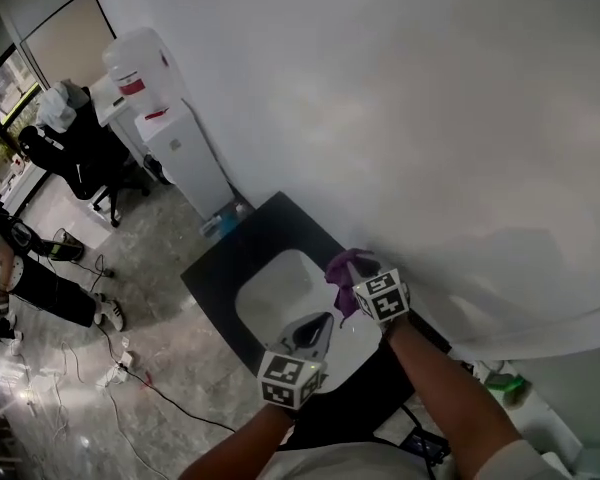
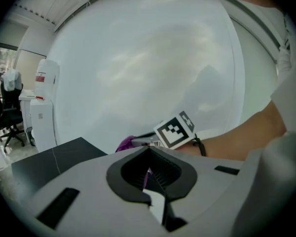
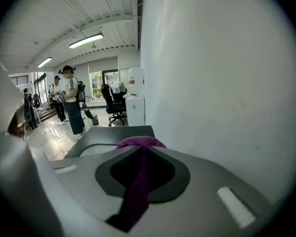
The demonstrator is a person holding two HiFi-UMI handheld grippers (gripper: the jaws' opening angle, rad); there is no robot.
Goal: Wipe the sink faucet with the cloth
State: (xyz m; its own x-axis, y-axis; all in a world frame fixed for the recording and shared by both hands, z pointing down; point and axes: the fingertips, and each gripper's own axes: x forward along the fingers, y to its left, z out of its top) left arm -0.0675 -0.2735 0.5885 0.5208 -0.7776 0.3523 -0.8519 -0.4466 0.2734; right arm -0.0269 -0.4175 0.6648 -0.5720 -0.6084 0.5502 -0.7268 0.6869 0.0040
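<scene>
A purple cloth [image 1: 338,271] hangs from my right gripper [image 1: 356,266], which is shut on it at the back rim of the white sink [image 1: 275,293], close to the wall. In the right gripper view the cloth [image 3: 137,181] runs between the closed jaws of the right gripper [image 3: 140,147] and bunches over their tip. I cannot make out the faucet; the cloth and gripper cover that spot. My left gripper [image 1: 323,320] hovers over the basin, shut with nothing in it. In the left gripper view its tip [image 2: 148,149] points at the cloth [image 2: 124,143].
The sink sits in a black counter [image 1: 270,228] against a white wall. A water dispenser [image 1: 165,118] stands further along the wall. An office chair [image 1: 80,158] and people [image 1: 40,283] are on the floor to the left, with cables [image 1: 130,373] trailing nearby.
</scene>
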